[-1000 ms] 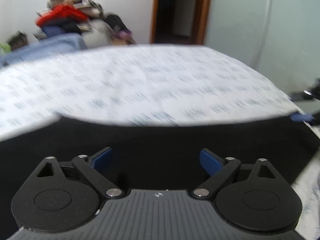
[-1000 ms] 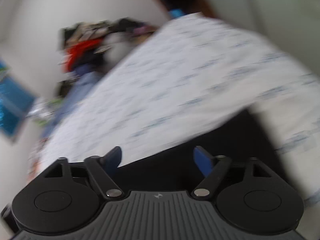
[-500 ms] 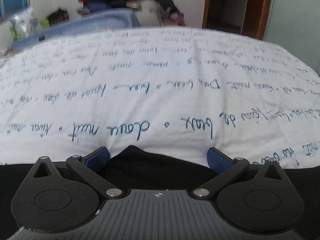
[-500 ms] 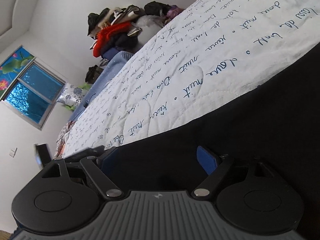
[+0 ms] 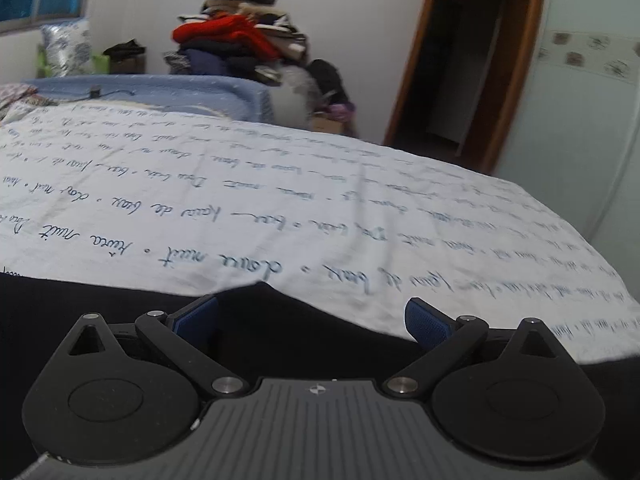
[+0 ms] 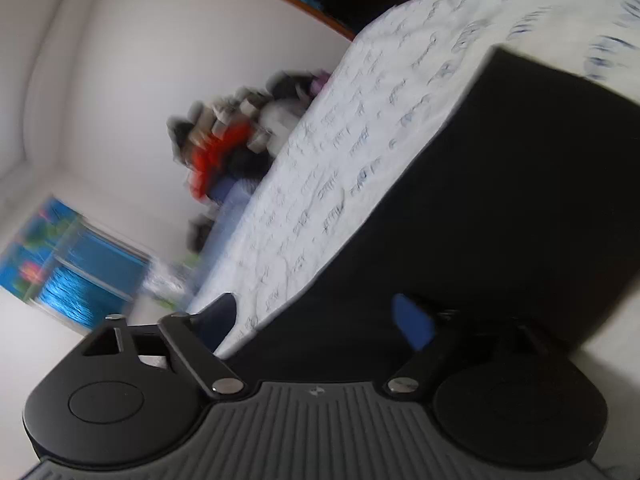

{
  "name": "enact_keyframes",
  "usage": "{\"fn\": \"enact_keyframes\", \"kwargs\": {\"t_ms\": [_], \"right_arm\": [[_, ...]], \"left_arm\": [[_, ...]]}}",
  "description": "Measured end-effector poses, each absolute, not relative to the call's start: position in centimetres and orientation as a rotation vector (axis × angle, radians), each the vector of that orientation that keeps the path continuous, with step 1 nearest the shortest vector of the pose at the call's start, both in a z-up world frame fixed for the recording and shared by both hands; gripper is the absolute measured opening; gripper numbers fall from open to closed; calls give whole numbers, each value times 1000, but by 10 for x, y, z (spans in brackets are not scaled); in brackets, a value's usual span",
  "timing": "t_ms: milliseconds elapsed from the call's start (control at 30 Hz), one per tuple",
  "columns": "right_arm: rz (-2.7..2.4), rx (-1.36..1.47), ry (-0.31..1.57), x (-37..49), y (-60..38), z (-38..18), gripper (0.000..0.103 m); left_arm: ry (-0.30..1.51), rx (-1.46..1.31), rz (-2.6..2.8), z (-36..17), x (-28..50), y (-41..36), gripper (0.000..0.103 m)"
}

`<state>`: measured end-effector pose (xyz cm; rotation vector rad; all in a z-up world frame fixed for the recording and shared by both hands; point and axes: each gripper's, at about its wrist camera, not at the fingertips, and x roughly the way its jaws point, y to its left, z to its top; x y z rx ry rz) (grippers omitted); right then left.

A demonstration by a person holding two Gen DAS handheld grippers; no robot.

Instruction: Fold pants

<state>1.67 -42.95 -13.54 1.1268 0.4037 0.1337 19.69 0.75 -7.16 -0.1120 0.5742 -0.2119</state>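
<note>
Black pants (image 5: 288, 332) lie flat on a white quilt printed with blue handwriting (image 5: 280, 208). In the left wrist view my left gripper (image 5: 312, 318) is open, low over the pants' far edge, with a small raised fold of cloth between its blue pads. In the right wrist view, which is tilted and blurred, the pants (image 6: 500, 208) fill the right side. My right gripper (image 6: 320, 318) is open over their edge with nothing between its pads.
A blue blanket (image 5: 160, 88) and a pile of clothes with a red garment (image 5: 236, 36) lie beyond the bed. A wooden door frame (image 5: 516, 60) stands at the right. A window (image 6: 80, 272) is at the far left.
Both grippers stay open. The left view has swung right and now shows the bed's right edge and the door. The right gripper has rolled and pulled back, so more of the pants shows.
</note>
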Motion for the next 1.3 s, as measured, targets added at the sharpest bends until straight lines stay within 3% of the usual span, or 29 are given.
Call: {"fn": "enact_keyframes", "kwargs": {"t_ms": [67, 133, 200, 367, 500, 833, 1000, 1200, 1300], "right_arm": [[67, 1199, 312, -7, -441, -135, 81], [-27, 1188, 250, -31, -449, -125, 95], [-65, 1202, 193, -52, -455, -121, 99], [-142, 1275, 191, -88, -462, -128, 99], [-168, 1361, 217, -93, -467, -145, 98], [-339, 1302, 290, -53, -475, -140, 103], [-339, 1321, 204, -48, -475, -143, 103], [-426, 1209, 190, -41, -466, -139, 99], [-556, 1212, 201, -41, -461, -136, 89]], "left_arm": [[559, -92, -212, -71, 181, 5, 100], [557, -117, -231, -68, 167, 7, 100], [553, -158, -264, -64, 151, 9, 100], [503, -66, -311, -76, 118, -5, 102], [623, -29, -288, -109, 127, -10, 101], [613, -80, -295, -109, 131, -2, 102], [604, -115, -304, -108, 129, 2, 102], [603, -120, -305, -108, 128, 2, 102], [602, -124, -307, -108, 128, 4, 102]]}}
